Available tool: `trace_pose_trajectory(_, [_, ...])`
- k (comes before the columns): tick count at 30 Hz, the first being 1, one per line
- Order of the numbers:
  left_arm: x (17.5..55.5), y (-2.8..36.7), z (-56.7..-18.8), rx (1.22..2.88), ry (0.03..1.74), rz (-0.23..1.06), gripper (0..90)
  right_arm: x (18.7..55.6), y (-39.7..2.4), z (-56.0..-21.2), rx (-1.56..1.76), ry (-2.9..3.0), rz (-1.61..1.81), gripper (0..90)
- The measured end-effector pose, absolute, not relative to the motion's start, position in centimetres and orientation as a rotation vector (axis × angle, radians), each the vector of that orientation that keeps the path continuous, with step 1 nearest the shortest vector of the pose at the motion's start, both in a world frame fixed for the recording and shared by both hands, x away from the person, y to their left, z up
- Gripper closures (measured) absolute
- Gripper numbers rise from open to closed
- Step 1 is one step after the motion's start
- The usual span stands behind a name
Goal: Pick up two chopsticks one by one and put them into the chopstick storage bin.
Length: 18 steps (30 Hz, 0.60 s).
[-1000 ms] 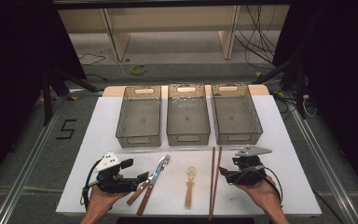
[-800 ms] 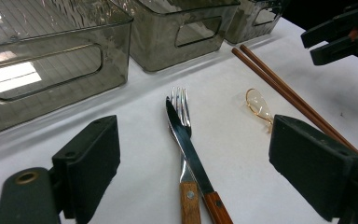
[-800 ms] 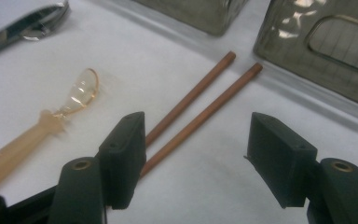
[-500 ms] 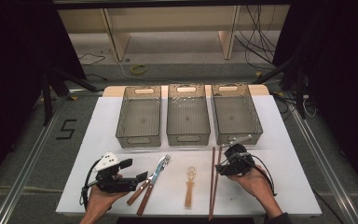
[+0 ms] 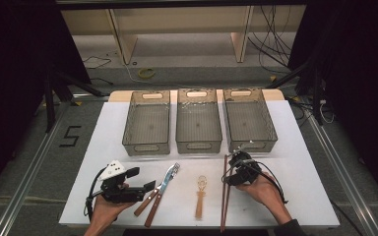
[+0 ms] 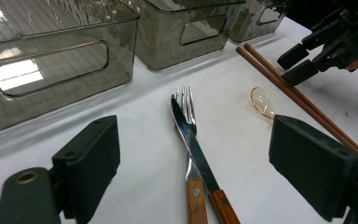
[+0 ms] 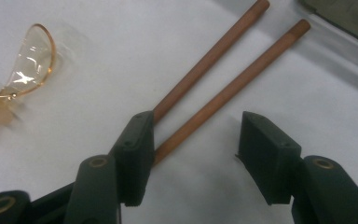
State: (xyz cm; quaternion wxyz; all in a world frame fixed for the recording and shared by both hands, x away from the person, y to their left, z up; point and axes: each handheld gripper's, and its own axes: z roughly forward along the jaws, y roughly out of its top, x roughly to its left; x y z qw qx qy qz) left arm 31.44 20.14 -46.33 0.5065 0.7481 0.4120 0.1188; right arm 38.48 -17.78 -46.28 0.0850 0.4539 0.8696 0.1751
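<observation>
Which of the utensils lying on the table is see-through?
The spoon, lying between the knife and fork on one side and the chopsticks on the other. Its amber bowl is clear plastic; the others are metal with wooden handles, or plain brown sticks.

On a white table, three smoky translucent plastic bins stand side by side. Nearer the person lie a wooden-handled knife and fork, a clear amber plastic spoon and a pair of long brown wooden chopsticks. The left gripper rests beside the knife and fork. The right gripper, its jaws just closing, sits over the chopsticks' upper part.
</observation>
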Motion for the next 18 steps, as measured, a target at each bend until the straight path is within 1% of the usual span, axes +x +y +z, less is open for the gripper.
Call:
trace_pose_trajectory(10, [31.5,20.1,-46.4,1.805,0.995,0.285,15.8,38.7,-17.0,-46.2,1.309,2.638,0.419,51.3])
trace_pose_trajectory(18, [31.5,20.2,-46.4,1.807,0.997,0.283,15.9,38.8,-16.6,-46.2,1.27,2.666,0.369,52.5])
